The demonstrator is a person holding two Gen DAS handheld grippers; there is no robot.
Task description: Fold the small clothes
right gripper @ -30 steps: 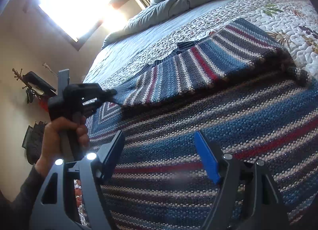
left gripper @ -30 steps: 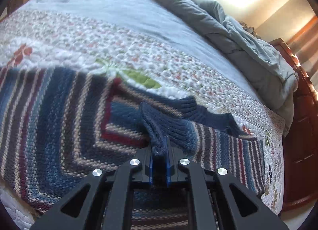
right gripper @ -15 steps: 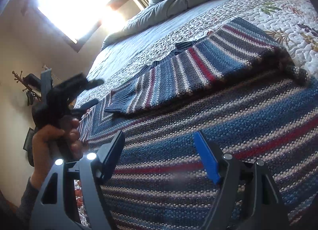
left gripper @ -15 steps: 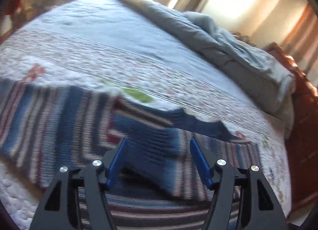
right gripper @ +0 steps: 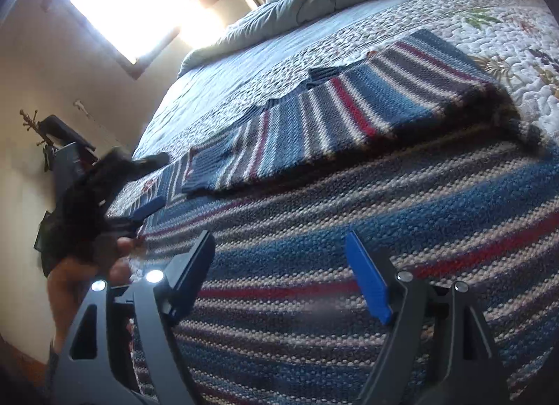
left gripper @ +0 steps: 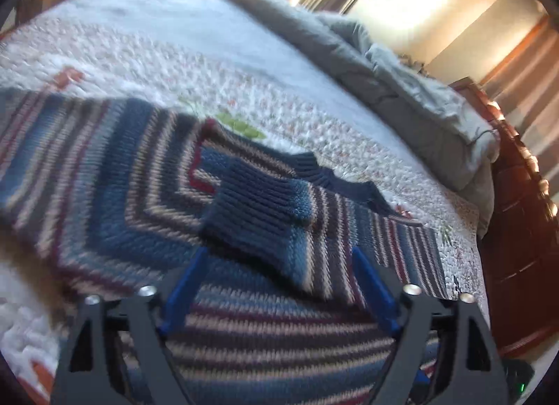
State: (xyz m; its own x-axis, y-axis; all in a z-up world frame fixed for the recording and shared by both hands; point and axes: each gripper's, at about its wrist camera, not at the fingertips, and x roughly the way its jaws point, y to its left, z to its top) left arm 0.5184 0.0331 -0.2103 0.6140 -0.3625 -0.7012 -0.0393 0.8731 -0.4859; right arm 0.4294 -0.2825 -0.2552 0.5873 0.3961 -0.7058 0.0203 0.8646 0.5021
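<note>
Sleeve (left gripper: 265, 209) on sweater (left gripper: 104, 174), on bed (left gripper: 174, 38)

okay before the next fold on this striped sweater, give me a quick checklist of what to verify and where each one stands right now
1. Left gripper open and empty: ok, jaws apart, nothing between them.
2. Right gripper open and empty: ok, it hovers over the striped sweater.
3. Sleeve folded across the body: ok, it lies on the sweater with its cuff free.
4. Sleeve lying flat: cannot tell, the left view is blurred.
5. Other sleeve folded: cannot tell, it runs out of frame.
6. Sweater fully on the quilt: cannot tell, its near edge is out of view.
</note>
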